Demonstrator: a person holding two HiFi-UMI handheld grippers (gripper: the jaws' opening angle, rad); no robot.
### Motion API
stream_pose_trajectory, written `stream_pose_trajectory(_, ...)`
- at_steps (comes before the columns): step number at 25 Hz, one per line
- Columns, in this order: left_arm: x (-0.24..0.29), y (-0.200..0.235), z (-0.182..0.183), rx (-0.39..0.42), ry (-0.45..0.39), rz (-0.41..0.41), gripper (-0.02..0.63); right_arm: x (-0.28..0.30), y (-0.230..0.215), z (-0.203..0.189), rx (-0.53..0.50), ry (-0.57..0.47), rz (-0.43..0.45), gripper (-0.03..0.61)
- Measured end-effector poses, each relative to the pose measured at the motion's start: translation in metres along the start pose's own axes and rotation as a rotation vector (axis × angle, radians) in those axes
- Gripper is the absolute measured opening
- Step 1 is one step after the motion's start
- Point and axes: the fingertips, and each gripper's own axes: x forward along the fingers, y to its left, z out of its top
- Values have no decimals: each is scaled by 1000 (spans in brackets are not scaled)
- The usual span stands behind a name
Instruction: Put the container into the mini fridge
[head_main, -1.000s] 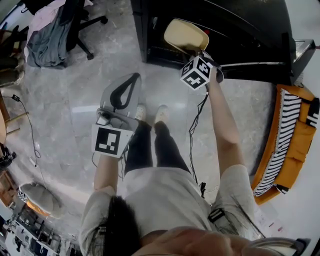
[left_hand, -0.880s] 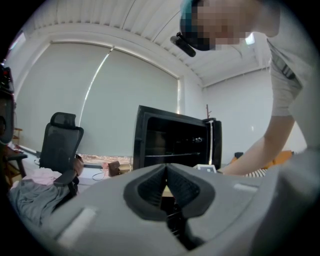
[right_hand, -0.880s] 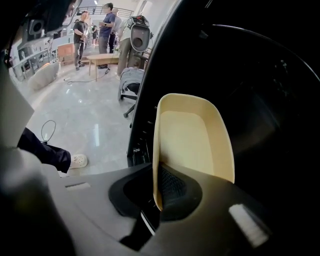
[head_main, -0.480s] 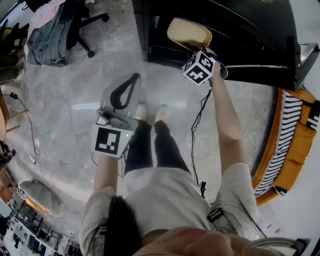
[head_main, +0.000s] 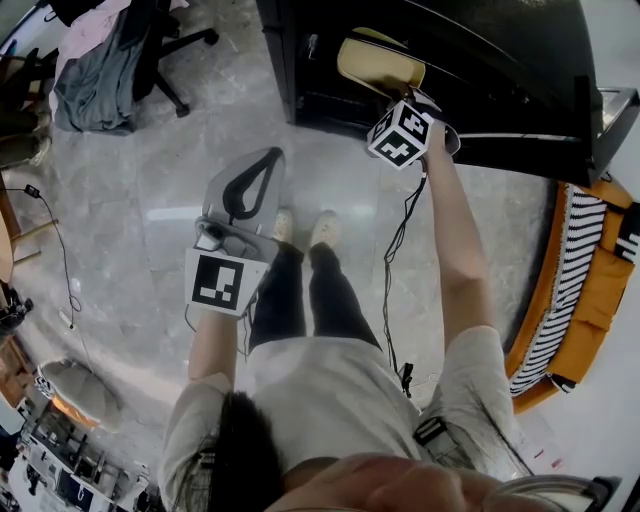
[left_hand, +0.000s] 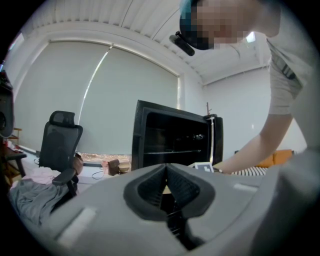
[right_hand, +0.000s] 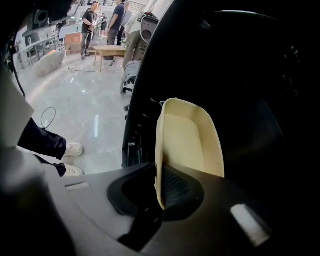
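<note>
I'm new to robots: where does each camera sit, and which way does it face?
Head view: on the person's head, looking down at legs, arms, left gripper, right gripper.
Left gripper view: on that gripper, over shut jaws toward the mini fridge.
Right gripper view: on that gripper, into the mini fridge; jaws grip the container.
All share the mini fridge.

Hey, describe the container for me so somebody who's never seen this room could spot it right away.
Find the big black mini fridge standing open at the top of the head view. At its dark opening is the container, a shallow pale-cream tray pinched by one rim in the right tongs. It is the only light-coloured thing against that black interior.
</note>
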Motion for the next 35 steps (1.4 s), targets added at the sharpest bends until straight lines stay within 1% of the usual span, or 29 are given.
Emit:
stream_pose_trajectory(8,5,1,-3,-4,12,2,2,0,-15,4,-42,-11,-63,65)
stream_pose_trajectory(12,8,4,-4,-6,13,10,3,-6,-19,8,-22,-52,-86,81)
stream_pose_trajectory(16,12,7,-3,-10,10,17,2,-14,-19,14,-25,-90,-102,92)
stream_pose_trajectory(17,13,7,-3,-10,9,19,3,-17,-21,15,-23,-100,-115,84)
stream_pose_trajectory(19,15,7,-3,-11,10,21,2,-21,-26,17,-20,-111,-152,33)
stream_pose_trajectory(20,16,7,-3,-11,11,22,2,-22,-28,17,-21,-112,-166,26)
stream_pose_trajectory(28,23,9,-4,-14,16,39,3,-10,-44,14,-69,-91,-195,23)
stream_pose_trajectory(35,24,11,-3,-16,14,62,2,-2,-60,12,-68,-78,-228,23)
